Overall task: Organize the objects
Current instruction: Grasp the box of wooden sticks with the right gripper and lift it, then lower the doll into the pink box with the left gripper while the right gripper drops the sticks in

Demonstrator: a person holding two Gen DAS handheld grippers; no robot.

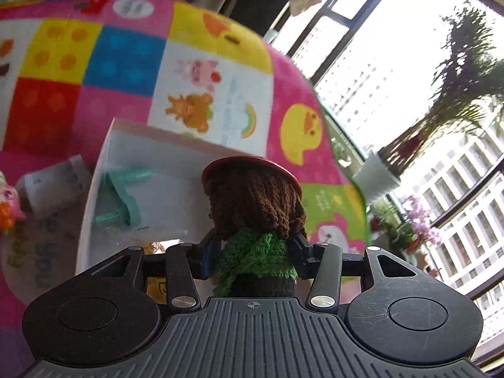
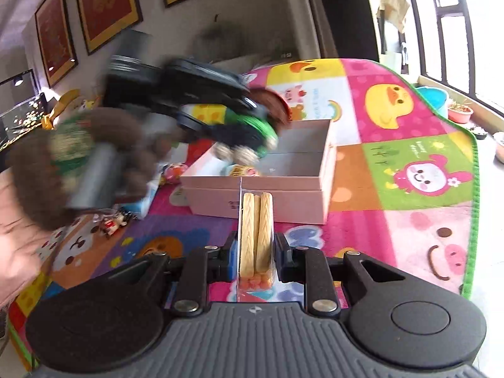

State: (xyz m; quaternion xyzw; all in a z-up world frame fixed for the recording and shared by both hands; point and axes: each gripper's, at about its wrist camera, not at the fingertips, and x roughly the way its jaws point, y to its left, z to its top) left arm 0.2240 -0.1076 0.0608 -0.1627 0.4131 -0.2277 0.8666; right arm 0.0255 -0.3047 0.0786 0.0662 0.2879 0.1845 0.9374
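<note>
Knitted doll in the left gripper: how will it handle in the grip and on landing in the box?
The doll is yarn, so it probably squashes between the left gripper pads rather than slipping. It looks light for its size. With a big head and narrow body, it likely flops over in the box rather than standing.

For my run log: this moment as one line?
left claw: shut on crochet doll, over pink box | right claw: shut on biscuit pack | mat: box resting
</note>
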